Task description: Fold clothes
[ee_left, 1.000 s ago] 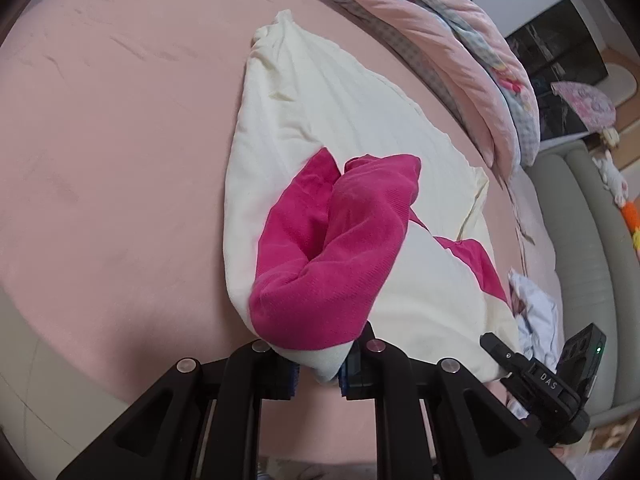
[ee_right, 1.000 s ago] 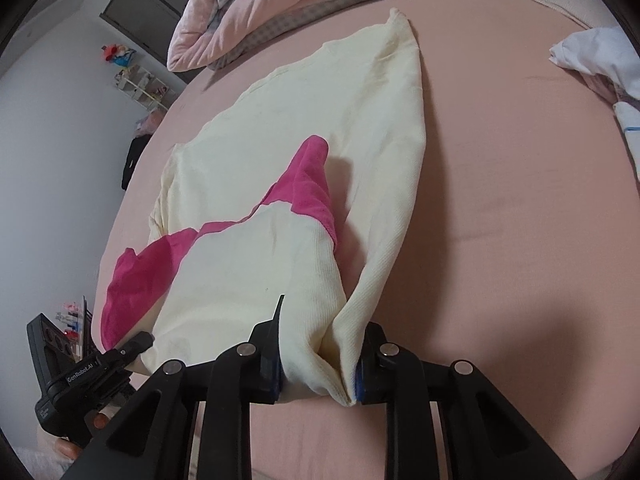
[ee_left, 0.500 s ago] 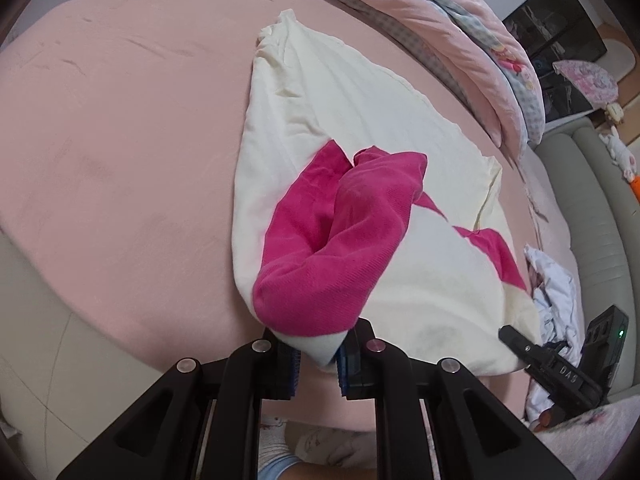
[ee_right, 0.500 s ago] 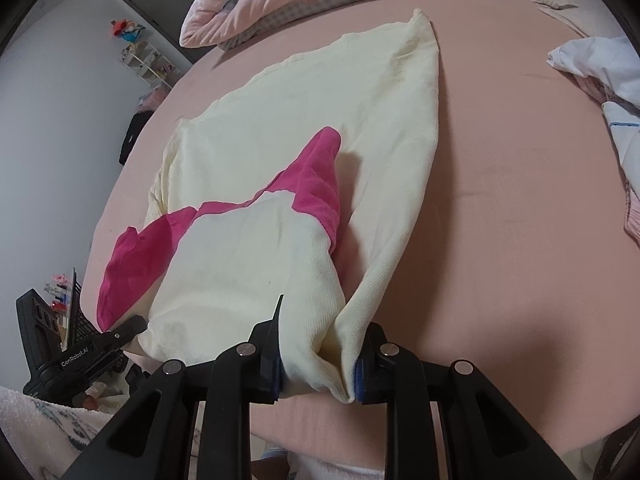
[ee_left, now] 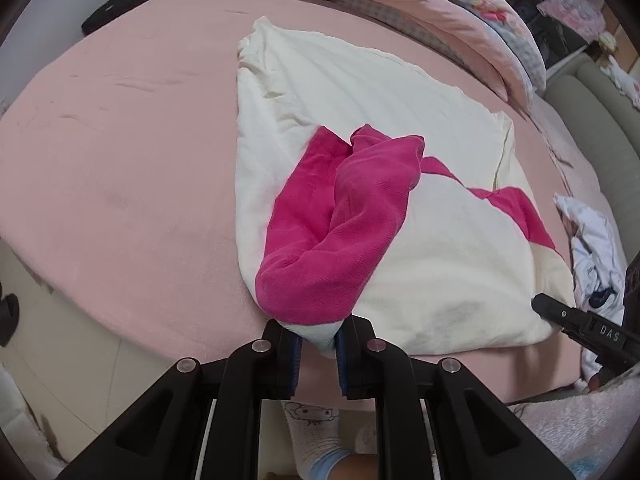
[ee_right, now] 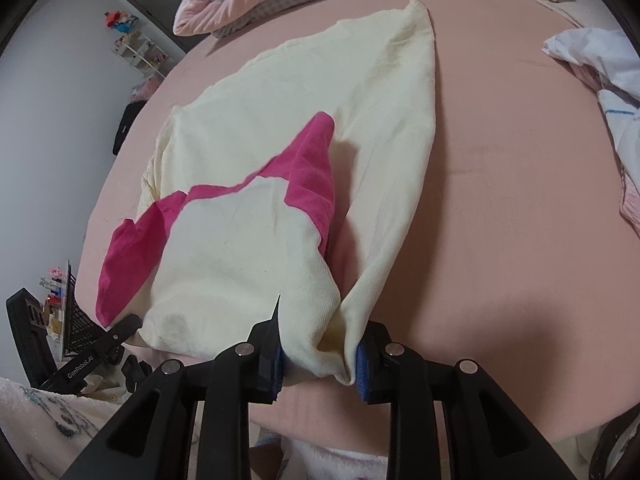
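Observation:
A cream top with pink sleeves (ee_left: 400, 120) lies spread on the pink bed (ee_left: 120, 140), its pink sleeve (ee_left: 340, 232) folded over the body. My left gripper (ee_left: 316, 332) is shut on the cream cuff at the sleeve's near end, by the bed's edge. In the right wrist view the same top (ee_right: 300, 100) runs away from my right gripper (ee_right: 320, 352). Its jaws are opening, and a bunched cream corner still fills the gap between the blue pads (ee_right: 362, 368). Each gripper shows at the edge of the other's view: the right gripper's tip (ee_left: 580, 328), the left gripper's tip (ee_right: 100, 344).
A folded pink quilt (ee_left: 440, 12) lies along the far side of the bed. Crumpled white clothes (ee_right: 592, 52) sit to the right of the top. A grey-green sofa (ee_left: 600, 112) stands beyond the bed. A person's socked foot (ee_left: 316, 440) shows below the bed's edge.
The left gripper has drawn the cuff back to the bed's near edge and rolled, so floor and a sock now show. The right gripper's pads stand slightly wider around the cream corner.

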Demonstrator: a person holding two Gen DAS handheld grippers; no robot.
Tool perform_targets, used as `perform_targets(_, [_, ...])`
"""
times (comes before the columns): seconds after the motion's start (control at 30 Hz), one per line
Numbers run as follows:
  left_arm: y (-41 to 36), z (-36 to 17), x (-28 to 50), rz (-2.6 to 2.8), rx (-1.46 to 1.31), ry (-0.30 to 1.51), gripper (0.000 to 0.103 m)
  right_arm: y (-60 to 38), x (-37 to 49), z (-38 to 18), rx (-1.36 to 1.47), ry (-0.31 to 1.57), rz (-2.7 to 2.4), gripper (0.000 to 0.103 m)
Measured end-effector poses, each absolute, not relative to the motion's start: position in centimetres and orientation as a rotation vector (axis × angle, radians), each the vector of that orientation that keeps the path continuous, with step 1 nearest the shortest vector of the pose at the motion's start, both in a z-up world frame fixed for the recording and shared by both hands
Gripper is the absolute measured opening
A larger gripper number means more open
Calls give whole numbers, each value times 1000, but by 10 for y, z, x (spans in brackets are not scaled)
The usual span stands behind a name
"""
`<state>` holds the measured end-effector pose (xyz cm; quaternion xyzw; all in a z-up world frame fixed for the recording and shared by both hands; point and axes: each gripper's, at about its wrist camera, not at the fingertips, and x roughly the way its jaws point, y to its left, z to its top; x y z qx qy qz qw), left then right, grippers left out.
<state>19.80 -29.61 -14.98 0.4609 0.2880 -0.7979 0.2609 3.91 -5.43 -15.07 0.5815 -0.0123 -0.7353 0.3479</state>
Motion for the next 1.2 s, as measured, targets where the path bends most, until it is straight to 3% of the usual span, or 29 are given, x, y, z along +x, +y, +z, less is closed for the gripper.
perform_targets(0.27, [-296,-156,196,-2150,1262,801,12,-58,41,-159,1535,-43,-1896,28])
perform_targets(0.73, [-290,-157,197,-2137,1285,710,15,-65,47,-160,1506,97,-1919,29])
perform_targets(0.87, [-291,-153,202,-2119,1312,700,17,-63,48,-158,1495,179,-1968,57])
perform_targets(0.9, [-291,-151,203,-2115,1317,693,18,-63,50,-157,1480,211,-1984,58])
perform_targets(1.0, [-285,-146,207,-2110,1337,611,33,-59,56,-152,1435,296,-1983,59])
perform_targets(1.03, [-283,-143,212,-2110,1331,571,48,-57,59,-150,1421,316,-1981,59])
perform_targets(1.07, [-281,-140,217,-2110,1325,530,55,-54,61,-147,1404,337,-1984,59])
perform_targets(1.2, [-277,-130,239,-2122,1308,465,55,-45,76,-136,1298,487,-2017,59])
